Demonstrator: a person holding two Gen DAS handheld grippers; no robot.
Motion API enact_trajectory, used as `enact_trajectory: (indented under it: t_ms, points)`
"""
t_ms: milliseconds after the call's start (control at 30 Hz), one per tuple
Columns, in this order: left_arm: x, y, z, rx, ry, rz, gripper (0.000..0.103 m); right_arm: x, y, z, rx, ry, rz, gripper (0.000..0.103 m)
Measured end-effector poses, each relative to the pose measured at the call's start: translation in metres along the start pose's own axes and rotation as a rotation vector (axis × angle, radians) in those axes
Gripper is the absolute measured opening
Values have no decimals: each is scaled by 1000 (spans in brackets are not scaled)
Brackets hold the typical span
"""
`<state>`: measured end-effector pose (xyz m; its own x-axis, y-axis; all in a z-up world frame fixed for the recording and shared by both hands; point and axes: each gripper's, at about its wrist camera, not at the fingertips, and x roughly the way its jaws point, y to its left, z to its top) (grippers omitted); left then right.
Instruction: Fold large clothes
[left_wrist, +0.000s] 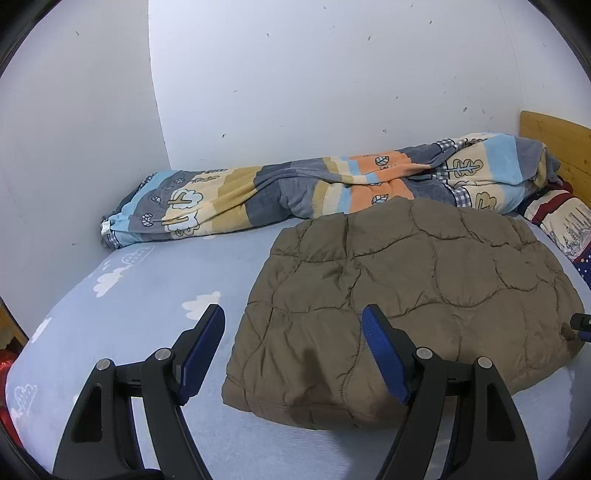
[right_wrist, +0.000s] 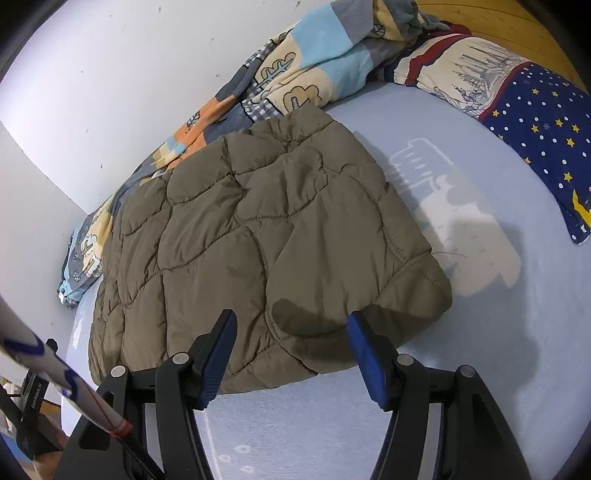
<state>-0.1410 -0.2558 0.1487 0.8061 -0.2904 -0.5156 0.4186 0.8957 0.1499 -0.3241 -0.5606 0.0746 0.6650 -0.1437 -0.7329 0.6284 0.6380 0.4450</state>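
Jacket: olive quilted jacket (left_wrist: 402, 295), folded into a block, lies flat on the bed (left_wrist: 140, 302), its far edge against the patterned blanket (left_wrist: 295, 188).
Left claw (left_wrist: 293, 325): wide, holds nothing, above the jacket's near left corner.
Right claw (right_wrist: 291, 328): wide, empty, above the jacket's near right corner.
Pillow (right_wrist: 517, 99): right of the jacket.

matt quilted cloth jacket (left_wrist: 406, 295)

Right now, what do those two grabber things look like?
Both look alike: the left tool and right tool each have two black plastic arms shaped like a V, with round silver bolts at the joints and ridged blue pads on the insides.
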Motion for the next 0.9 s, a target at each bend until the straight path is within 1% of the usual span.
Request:
enact_trajectory:
  t_ms: [367,567,700,833,900]
  points:
    - [-2,1,0,-4,-4,2,76,1,2,-1,-17,-4,-18,68]
    - [-2,1,0,-3,-3,5,76,7,-2,-2,-9,15,-29,68]
    - [3,1,-2,-2,16,4,76,6,-5,-1,8,17,-23,68]
    - [11,3,-6,-12,51,-3,76,3,-8,1,28,3,-31,71]
    - [20,11,-6,-53,100,-28,77,0,-12,2,51,0,-29,72]
